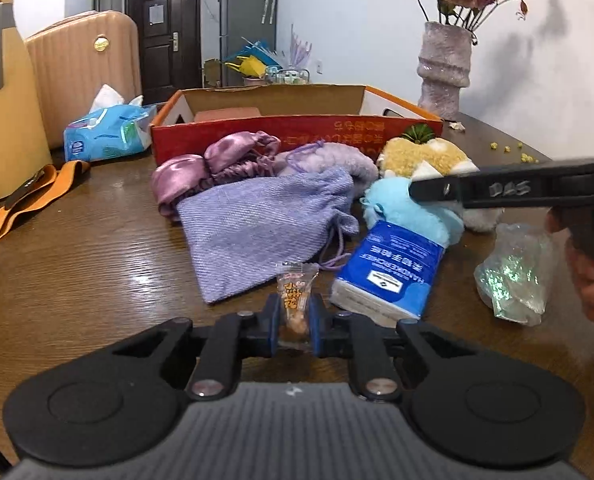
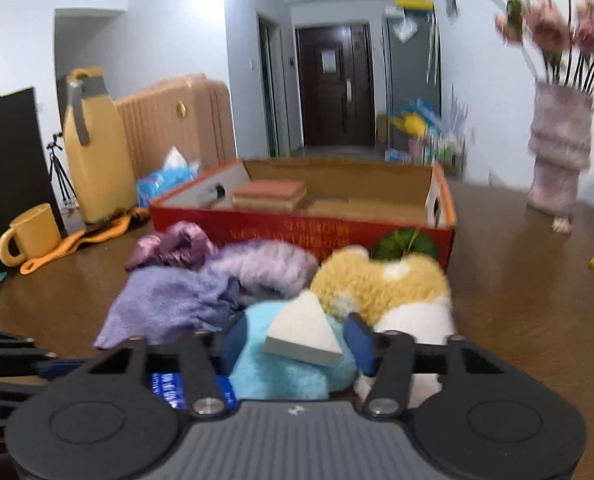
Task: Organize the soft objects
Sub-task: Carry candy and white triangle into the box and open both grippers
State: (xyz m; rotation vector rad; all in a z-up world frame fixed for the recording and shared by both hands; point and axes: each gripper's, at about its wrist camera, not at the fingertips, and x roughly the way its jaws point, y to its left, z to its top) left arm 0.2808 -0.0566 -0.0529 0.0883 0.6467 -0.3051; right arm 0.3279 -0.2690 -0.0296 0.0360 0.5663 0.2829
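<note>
My left gripper is low over the brown table, shut on a small clear snack packet that stands up between its blue pads. Beyond it lie a purple woven drawstring bag, a satin purple piece, a lilac fluffy piece, a yellow plush, a blue plush and a blue handkerchief pack. My right gripper hangs over the blue plush, open, with a white wedge sponge lying between its pads; a gap shows on the left side.
An open red cardboard box stands behind the pile with a pinkish sponge block inside. A glittery plastic bag lies at the right. A tissue pack, yellow jug, orange strap and mug are at the left; a vase stands back right.
</note>
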